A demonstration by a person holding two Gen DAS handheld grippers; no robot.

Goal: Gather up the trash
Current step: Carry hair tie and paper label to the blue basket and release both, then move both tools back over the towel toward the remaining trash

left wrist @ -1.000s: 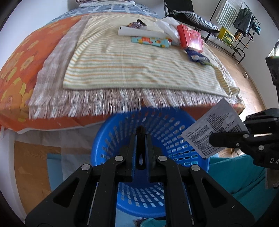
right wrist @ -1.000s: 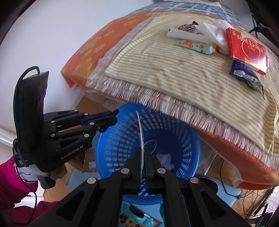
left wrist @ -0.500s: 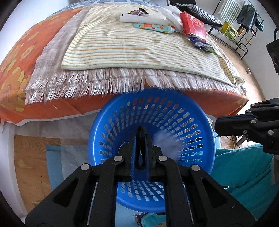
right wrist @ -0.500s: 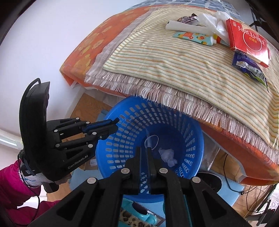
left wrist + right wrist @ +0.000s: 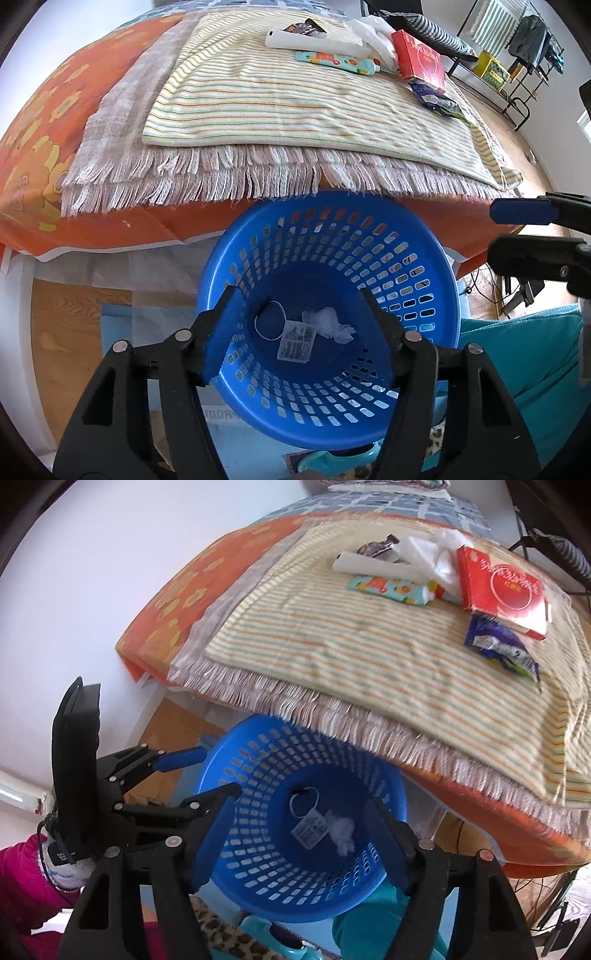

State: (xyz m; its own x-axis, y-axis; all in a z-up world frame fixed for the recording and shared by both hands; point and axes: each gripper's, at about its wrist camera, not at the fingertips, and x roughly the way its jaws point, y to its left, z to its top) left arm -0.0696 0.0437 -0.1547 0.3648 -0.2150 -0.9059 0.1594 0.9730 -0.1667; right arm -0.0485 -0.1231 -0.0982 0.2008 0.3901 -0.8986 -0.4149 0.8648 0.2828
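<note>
A blue perforated basket stands on the floor under the bed's edge. Inside lie a printed paper slip, a crumpled white tissue and a thin white ring. My left gripper is open and empty above the basket. My right gripper is open and empty above it too, and shows at the right of the left wrist view. On the striped blanket lie a red box, a blue wrapper, a colourful tube, a white tube and white plastic.
The bed has an orange flowered cover and a fringed grey throw. A teal cushion lies right of the basket. Wooden floor is at left. A clothes rack stands far right.
My right gripper let go of the printed paper slip, which dropped into the basket. Both grippers went from shut to open. The view shifted lower over the basket.
</note>
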